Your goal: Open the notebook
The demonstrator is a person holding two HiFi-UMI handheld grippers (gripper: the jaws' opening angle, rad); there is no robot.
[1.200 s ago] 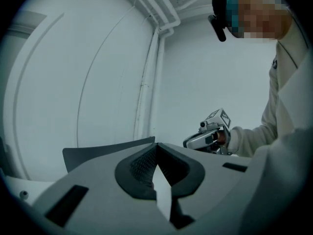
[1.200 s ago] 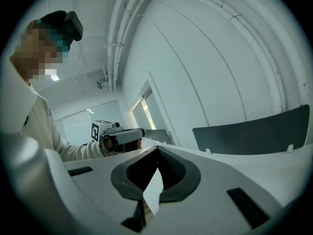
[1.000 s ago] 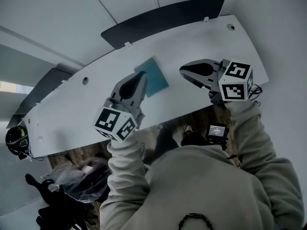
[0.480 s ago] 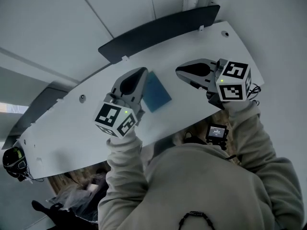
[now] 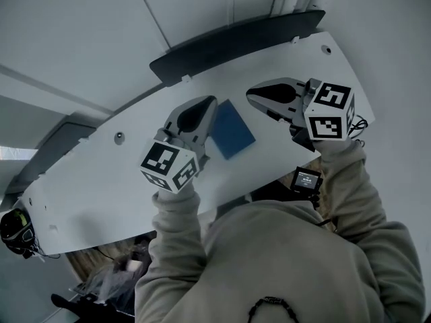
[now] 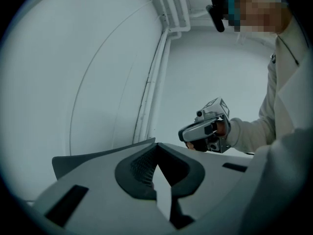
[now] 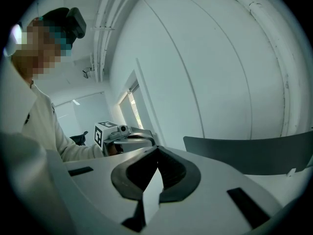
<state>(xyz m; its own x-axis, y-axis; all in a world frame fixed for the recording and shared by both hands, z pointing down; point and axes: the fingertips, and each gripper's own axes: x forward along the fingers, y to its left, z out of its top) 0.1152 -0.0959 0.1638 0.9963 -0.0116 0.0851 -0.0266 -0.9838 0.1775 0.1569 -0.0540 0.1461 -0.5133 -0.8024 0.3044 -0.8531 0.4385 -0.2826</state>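
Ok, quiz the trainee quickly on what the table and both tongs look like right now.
1. True or false: the blue notebook lies closed on the white table.
2. In the head view, what lies between the left tongs and the right tongs? A) the notebook B) a cup C) a pen
3. Fill in: both tongs are ____ with nothing between them.
Key: 1 true; 2 A; 3 shut.

Long white table, dark chair back at its far edge, pale walls beyond.
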